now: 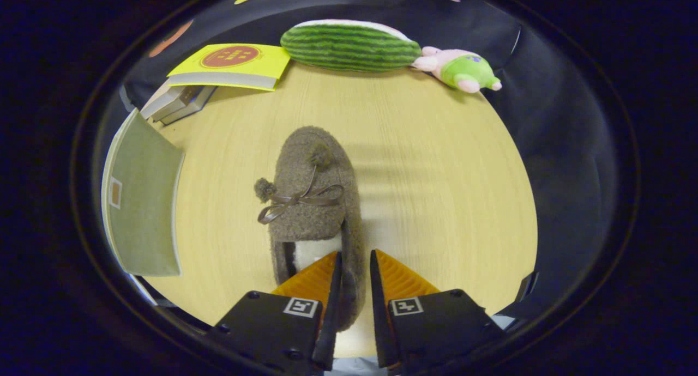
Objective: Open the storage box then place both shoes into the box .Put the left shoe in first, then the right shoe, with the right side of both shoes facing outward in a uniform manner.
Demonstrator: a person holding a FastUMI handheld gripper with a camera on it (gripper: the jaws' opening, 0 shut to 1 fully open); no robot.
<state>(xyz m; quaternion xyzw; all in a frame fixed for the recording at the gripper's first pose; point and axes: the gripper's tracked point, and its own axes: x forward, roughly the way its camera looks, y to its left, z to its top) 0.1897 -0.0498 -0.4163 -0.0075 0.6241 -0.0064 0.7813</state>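
The gripper (pixel 355 267) sits at the near edge of the desk (pixel 436 212) with its two orange fingers (pixel 313 280) drawn almost together, only a narrow gap left between them. In that gap runs the right-hand collar wall of a brown fleece shoe (pixel 311 201), at the heel end: one finger is inside the shoe's opening, the other outside against the fleece. The fingers look pinched on that wall, though how firmly they press cannot be told.

The relation that matters is the shoe's long axis. It runs straight away from the fingers, heel nearest, toe pointing toward the far edge of the desk, with a ribbon bow and two pom-poms on the upper. The shoe's sole appears to rest on the desk, so the grip is at one end and the toe will likely sag when lifted.

At the left edge of the desk stands a grey-green panel (pixel 144 201), probably part of the storage box. Beyond it lie stacked books (pixel 229 65) at the far left corner, then a watermelon-striped cushion (pixel 349 44) and a small plush toy (pixel 461 68) along the far edge.
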